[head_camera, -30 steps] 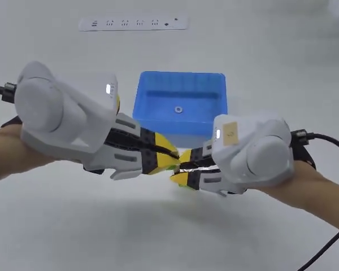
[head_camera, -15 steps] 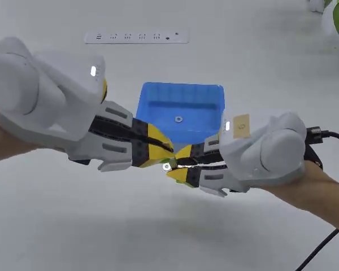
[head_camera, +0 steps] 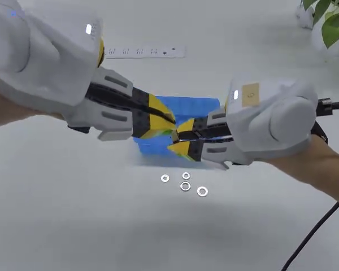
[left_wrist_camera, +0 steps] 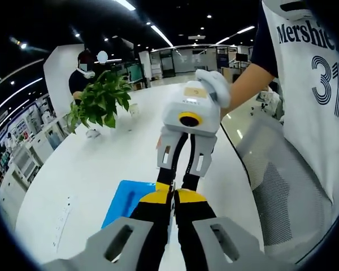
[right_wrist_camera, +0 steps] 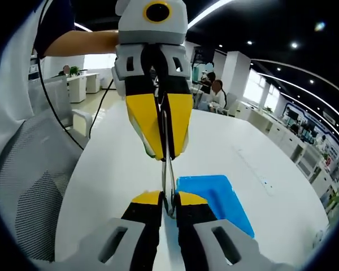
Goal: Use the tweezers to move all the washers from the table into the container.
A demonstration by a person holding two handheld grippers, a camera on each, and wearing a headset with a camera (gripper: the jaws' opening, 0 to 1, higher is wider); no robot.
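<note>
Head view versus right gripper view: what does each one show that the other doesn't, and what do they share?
Head view: four washers lying loose on the table, on the near side of the container, a power strip beyond it, and plant leaves at the corner. Right gripper view: thin tweezers running from the right gripper up into the left gripper, plus a mesh chair and people far off. Shared: the blue container, the white table, and both grippers meeting tip to tip.
</note>
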